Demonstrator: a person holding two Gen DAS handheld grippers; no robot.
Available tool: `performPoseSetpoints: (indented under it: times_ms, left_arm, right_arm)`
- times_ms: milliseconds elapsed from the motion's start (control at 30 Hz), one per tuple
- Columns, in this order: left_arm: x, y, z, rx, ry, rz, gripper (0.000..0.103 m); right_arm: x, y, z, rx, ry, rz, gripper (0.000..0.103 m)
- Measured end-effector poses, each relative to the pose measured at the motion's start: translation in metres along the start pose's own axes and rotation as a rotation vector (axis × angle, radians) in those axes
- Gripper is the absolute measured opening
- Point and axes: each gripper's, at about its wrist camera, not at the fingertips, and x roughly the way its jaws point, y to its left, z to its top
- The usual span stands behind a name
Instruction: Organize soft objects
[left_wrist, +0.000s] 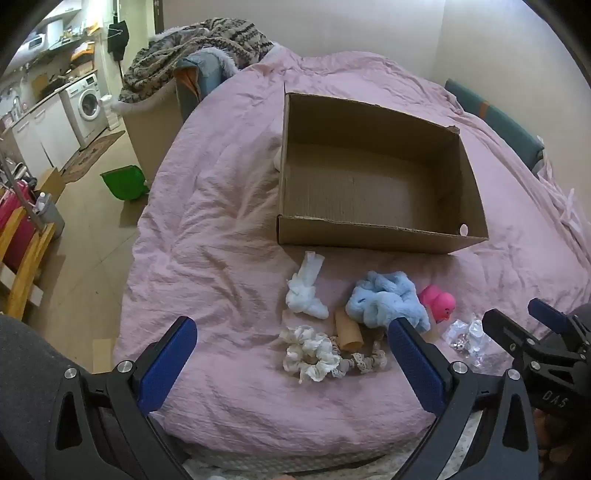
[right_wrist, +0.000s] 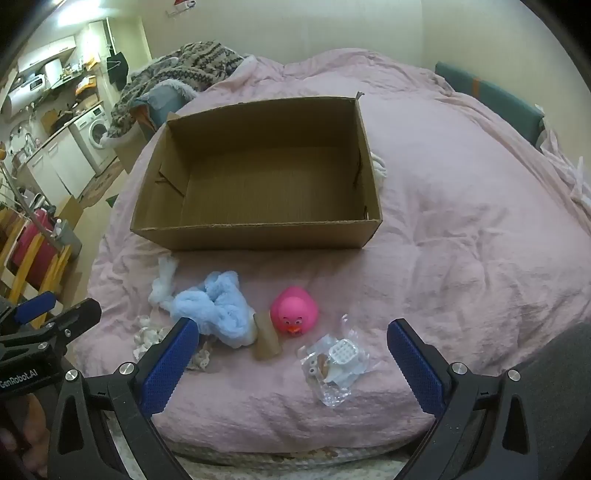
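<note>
At the near edge of the bed, both tools hover above the pink bedspread (left_wrist: 221, 229) with nothing between their fingers: the left gripper (left_wrist: 293, 354) is spread wide, and so is the right gripper (right_wrist: 293, 354). Just beyond the left one lie a cream scrunchie (left_wrist: 310, 352) and a lace hair band (left_wrist: 360, 360), touching each other, with a cardboard tube (left_wrist: 347, 330) lying on the band. Ahead of the right one sits a clear plastic bag of small parts (right_wrist: 338, 365). A little farther out are a white sock (left_wrist: 306, 288), a fluffy blue cloth (left_wrist: 384, 297) and a pink rubber duck (right_wrist: 294, 310), the cloth resting against the tube. Beyond them all stands the open cardboard box (right_wrist: 258, 236), with nothing in it.

The risks, as I judge them: the soft items are crowded together, so a pinch on the blue cloth could drag the tube or the lace band along. A deep pinch may also catch a fold of the bedspread and pull it. The bag and tube look hard, so sweeping them into the box would spoil the sort.
</note>
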Motion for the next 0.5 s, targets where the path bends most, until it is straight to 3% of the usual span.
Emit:
performPoseSetpoints:
  times_ms: [500]
  left_arm:
    - [0.0011,0.0003,-0.0004,-0.003,-0.002,-0.004,0.103]
  right_arm:
    - [-0.0001,-0.0014,-0.0003,0.01,0.002,0.005,0.103]
